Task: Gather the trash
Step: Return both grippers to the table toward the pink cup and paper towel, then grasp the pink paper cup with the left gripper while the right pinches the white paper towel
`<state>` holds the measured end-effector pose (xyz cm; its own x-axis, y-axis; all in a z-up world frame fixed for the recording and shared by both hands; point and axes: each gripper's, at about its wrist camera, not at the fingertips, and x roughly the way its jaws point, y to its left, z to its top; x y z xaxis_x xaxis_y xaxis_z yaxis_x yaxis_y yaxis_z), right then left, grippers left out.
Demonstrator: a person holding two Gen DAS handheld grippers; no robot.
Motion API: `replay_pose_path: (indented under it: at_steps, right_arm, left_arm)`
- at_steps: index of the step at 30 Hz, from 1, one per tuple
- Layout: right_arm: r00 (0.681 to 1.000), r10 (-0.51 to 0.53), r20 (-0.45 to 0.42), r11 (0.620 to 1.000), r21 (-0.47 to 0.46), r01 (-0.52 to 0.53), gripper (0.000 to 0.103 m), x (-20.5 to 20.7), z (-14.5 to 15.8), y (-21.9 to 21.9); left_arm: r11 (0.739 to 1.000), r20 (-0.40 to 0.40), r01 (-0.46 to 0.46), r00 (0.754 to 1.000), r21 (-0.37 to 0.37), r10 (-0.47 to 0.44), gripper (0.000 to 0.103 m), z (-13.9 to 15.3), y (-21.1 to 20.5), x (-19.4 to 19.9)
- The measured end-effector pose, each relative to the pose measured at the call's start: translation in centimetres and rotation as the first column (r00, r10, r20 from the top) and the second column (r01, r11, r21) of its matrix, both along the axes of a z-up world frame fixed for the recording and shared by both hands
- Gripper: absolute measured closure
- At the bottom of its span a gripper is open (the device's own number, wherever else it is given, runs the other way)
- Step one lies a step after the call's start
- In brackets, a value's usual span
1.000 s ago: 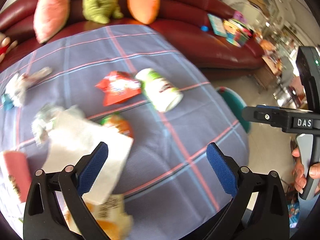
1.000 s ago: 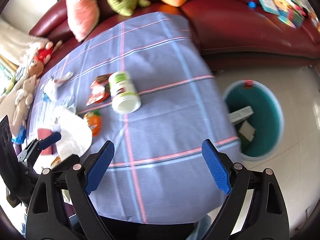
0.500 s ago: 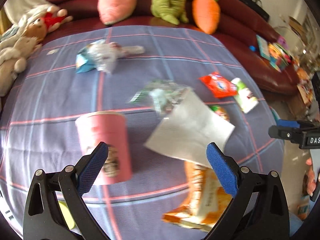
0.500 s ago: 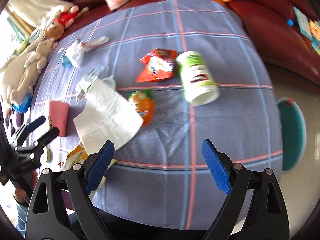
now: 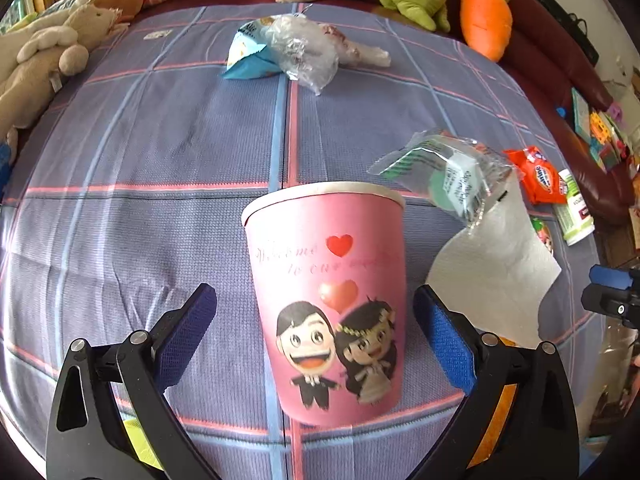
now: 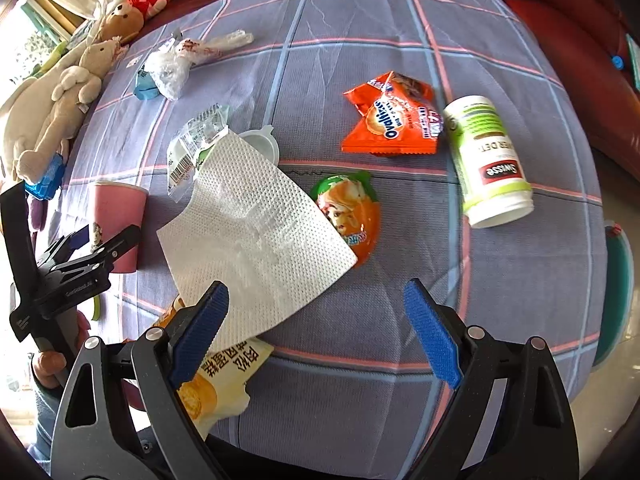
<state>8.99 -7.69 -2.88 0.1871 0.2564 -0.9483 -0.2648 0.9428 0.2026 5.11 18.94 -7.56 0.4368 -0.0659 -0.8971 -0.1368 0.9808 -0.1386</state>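
Left gripper hung open, jaws wide on either side of the pink cup without touching it; cup stood upright near the tabletop's near-left edge. Right gripper also open, nothing held, above the near edge, its left pad over the paper towel. Towel partly covered a clear wrapper, a yellow snack bag and an orange pouch. Orange packet and white bottle lay toward the right edge, touching. Crumpled plastic sat near the far edge. Teal bin stood beside the right edge.
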Motion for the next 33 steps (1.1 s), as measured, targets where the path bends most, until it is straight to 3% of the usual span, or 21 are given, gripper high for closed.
replay_pose_path:
  at_steps: [2, 3, 4, 6, 13, 20, 27, 31, 33]
  right_arm:
    - [1.0, 0.01, -0.006, 1.0, -0.004, -0.01, 0.018, 0.3, -0.4, 0.5]
    - [1.0, 0.016, -0.009, 1.0, -0.007, -0.016, 0.018, 0.5, -0.5, 0.8]
    - [1.0, 0.025, -0.012, 1.0, -0.011, -0.025, 0.018, 0.7, -0.8, 1.2]
    - [0.999, 0.04, -0.02, 0.999, -0.012, -0.04, 0.018, 0.9, -1.1, 2.0]
    - [0.991, 0.133, -0.023, 0.991, -0.024, -0.134, 0.018, 1.9, -2.2, 6.3]
    - [0.985, 0.169, -0.044, 0.983, -0.066, -0.172, 0.018, 2.6, -4.4, 8.7]
    - [0.984, 0.178, 0.024, 0.98, -0.095, -0.175, 0.019, 2.0, -4.9, 9.6]
    - [0.975, 0.208, 0.079, 0.969, -0.152, -0.195, 0.039, 1.4, -4.7, 10.1]
    - [0.973, 0.213, 0.093, 0.967, -0.163, -0.196, 0.057, 1.3, -4.4, 10.0]
  left_arm:
    - [1.0, 0.009, 0.001, 1.0, -0.013, 0.0, 0.005, -0.4, 0.3, 0.2]
    - [1.0, 0.016, 0.002, 1.0, -0.017, -0.001, 0.013, -0.5, 0.3, 0.3]
    - [1.0, 0.023, 0.004, 1.0, -0.02, -0.003, 0.032, -0.6, 0.4, 0.3]
    - [1.0, 0.04, 0.003, 0.999, -0.017, -0.003, 0.04, -0.4, 0.5, 0.3]
    - [0.998, 0.047, -0.003, 0.999, -0.059, 0.006, 0.04, -0.3, 1.7, -0.2]
    - [0.999, 0.046, -0.018, 0.999, -0.041, 0.02, 0.037, -0.6, 2.6, -0.6]
    - [1.0, 0.051, -0.024, 0.998, -0.013, 0.024, 0.037, -0.6, 2.4, -0.7]
    - [0.999, 0.055, -0.038, 0.998, -0.028, 0.039, 0.038, -0.6, 2.6, -0.9]
    - [0.999, 0.054, -0.042, 0.998, -0.025, 0.043, 0.038, -0.6, 2.5, -0.9]
